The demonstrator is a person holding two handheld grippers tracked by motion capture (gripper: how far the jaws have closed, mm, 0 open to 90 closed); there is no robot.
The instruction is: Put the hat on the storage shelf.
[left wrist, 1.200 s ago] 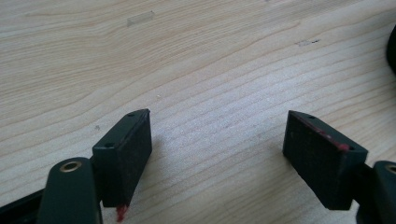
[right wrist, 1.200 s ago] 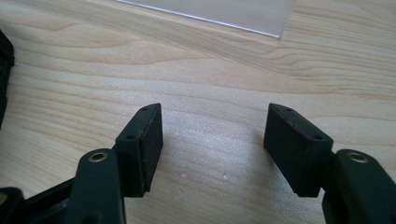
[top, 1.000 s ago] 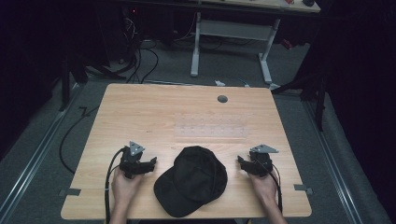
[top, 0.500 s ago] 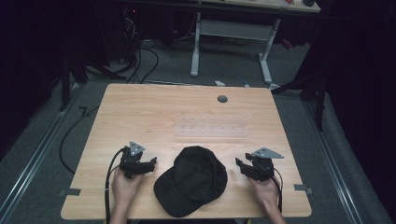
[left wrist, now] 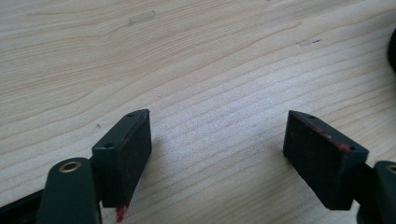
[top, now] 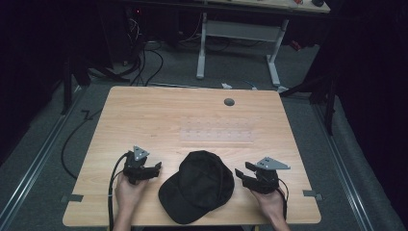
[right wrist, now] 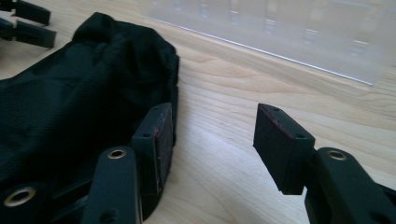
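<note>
a: step? black cap sits near front edge of bench, centre, brim toward the person, crown toward the far side. left gripper and right gripper flank it, one each side. looks like the approach before a grasp, nothing held.

b: gripper state?

a: both wide, empty. left gripper view: jaws spread over bare wood, cap just a dark sliver at the right edge. right gripper view: jaws spread too, one jaw right alongside the cap fabric, maybe touching, can't tell. other jaw over bare wood.

b: hands?

a: left hand and right hand come in from the bottom edge, low near the bench, grippers angled in toward the cap. right is nearer the cap than left.

b: next move, best guess?

a: right needs to slide in so the crown edge sits between its jaws, then close. left has more gap to cover. fabric is soft, prob. bunches, so bite low on the rim. clear plastic strip lies farther back, out of the way.
</note>
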